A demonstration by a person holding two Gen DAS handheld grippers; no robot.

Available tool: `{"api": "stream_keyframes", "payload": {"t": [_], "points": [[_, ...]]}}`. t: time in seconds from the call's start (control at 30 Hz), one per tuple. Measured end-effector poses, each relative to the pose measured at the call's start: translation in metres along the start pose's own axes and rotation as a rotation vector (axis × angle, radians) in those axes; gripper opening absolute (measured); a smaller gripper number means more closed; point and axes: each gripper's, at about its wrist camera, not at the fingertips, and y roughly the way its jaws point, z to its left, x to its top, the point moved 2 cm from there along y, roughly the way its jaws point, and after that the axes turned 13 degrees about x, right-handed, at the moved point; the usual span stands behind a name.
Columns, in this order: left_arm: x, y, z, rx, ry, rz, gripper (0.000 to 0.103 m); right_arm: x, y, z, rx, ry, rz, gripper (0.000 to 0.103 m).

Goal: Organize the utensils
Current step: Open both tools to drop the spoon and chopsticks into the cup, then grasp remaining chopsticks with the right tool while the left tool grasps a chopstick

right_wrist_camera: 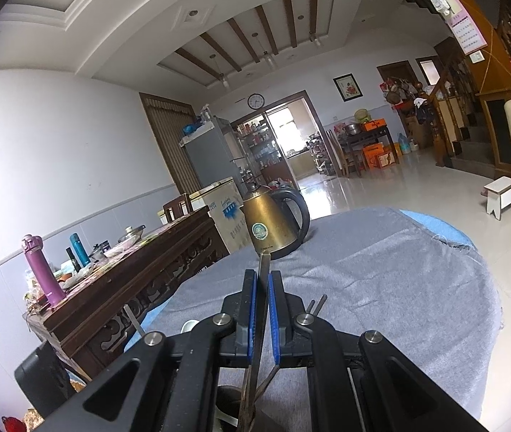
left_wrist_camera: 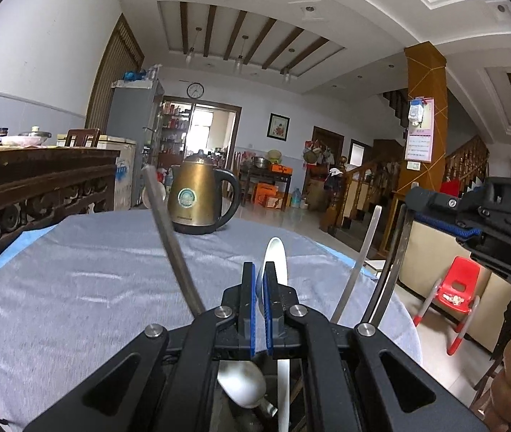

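Observation:
In the left wrist view my left gripper [left_wrist_camera: 259, 270] is shut on a white spoon [left_wrist_camera: 277, 252]; its handle sticks up past the blue pads and its bowl hangs below the jaws. Several steel utensil handles [left_wrist_camera: 169, 237] stand up around it from something hidden under the gripper. My right gripper [left_wrist_camera: 446, 212] shows at the right, by a steel handle [left_wrist_camera: 397, 252]. In the right wrist view my right gripper [right_wrist_camera: 261, 277] is shut on a steel utensil handle [right_wrist_camera: 263, 288] that runs down into a dark holder [right_wrist_camera: 233, 399] below.
A brass kettle [left_wrist_camera: 199, 194] stands at the far side of the round table with a grey cloth [left_wrist_camera: 93, 280]; it also shows in the right wrist view [right_wrist_camera: 273, 223]. A carved wooden sideboard [right_wrist_camera: 129, 273] with bottles stands to the left. A red child chair [left_wrist_camera: 457, 288] stands on the floor at right.

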Motion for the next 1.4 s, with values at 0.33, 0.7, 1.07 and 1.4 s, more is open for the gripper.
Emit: {"api": "stream_keyframes", "payload": {"t": [0.33, 0.7, 1.07, 1.4], "points": [[0.001, -0.010, 0.001, -0.019, 0.038, 0.029, 0.004, 0.000, -0.002, 0.001, 0.007, 0.007, 0.012, 0.008], [0.031, -0.049, 0.032, 0.027, 0.014, -0.037, 0.056, 0.011, -0.022, -0.025, 0.031, 0.119, -0.008, 0.014], [0.038, -0.013, 0.138, 0.151, -0.190, 0.191, 0.078, 0.006, -0.020, -0.102, -0.049, 0.376, 0.039, 0.018], [0.015, 0.073, 0.150, 0.184, -0.047, 0.496, 0.078, -0.019, 0.119, -0.166, 0.011, 0.488, 0.449, 0.018]]}}
